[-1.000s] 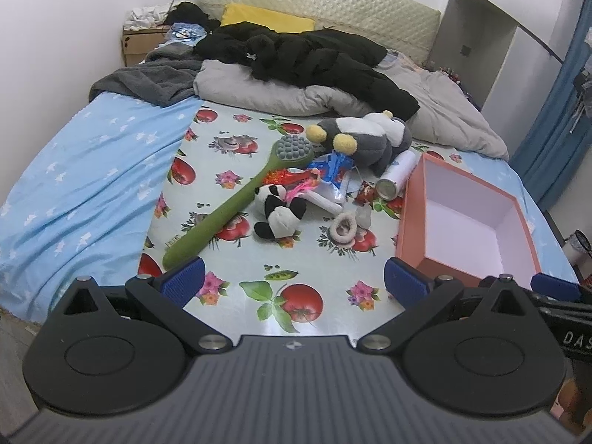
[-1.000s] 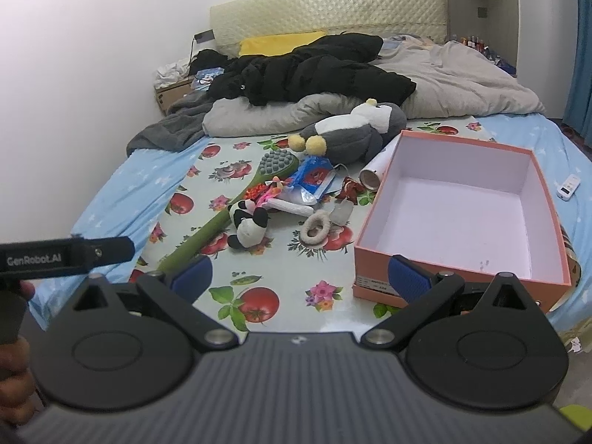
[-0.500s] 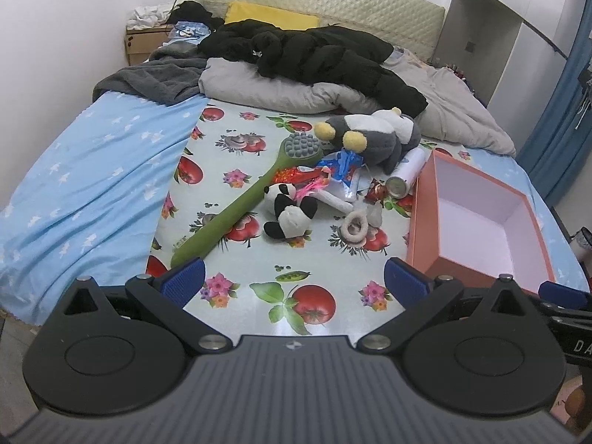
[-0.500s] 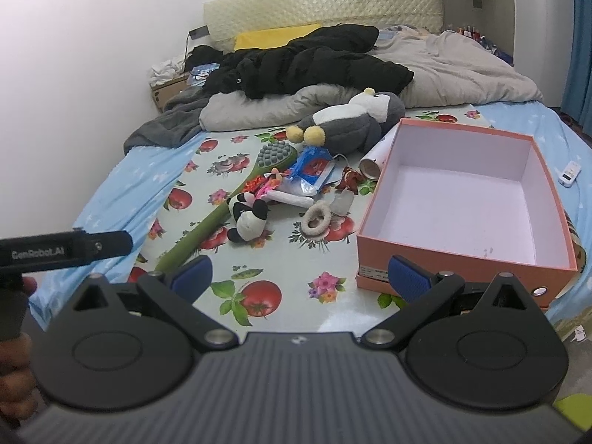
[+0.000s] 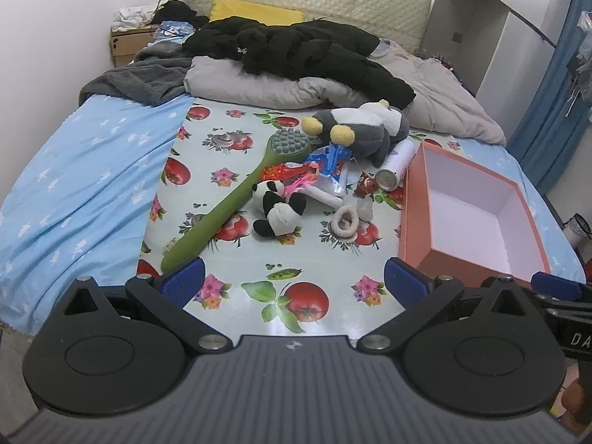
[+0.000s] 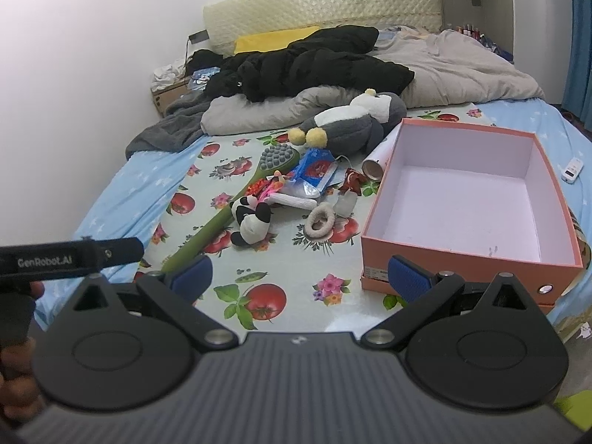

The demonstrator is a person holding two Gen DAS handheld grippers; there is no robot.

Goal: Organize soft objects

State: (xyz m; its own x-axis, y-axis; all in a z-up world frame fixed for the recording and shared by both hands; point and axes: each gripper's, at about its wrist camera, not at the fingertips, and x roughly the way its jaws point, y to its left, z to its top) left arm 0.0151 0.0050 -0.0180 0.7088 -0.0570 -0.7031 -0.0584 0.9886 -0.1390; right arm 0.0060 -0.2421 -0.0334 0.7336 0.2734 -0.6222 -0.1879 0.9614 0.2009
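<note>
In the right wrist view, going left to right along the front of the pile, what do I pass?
green brush handle → panda plush → fuzzy hair ring → open pink box

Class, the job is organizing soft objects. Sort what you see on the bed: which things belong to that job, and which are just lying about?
Part of the job:
- small panda plush
- grey penguin plush
- fuzzy hair tie
- open orange box, empty so far

Just lying about:
- green long-handled brush
- white spray can
- black jacket
- white remote
</note>
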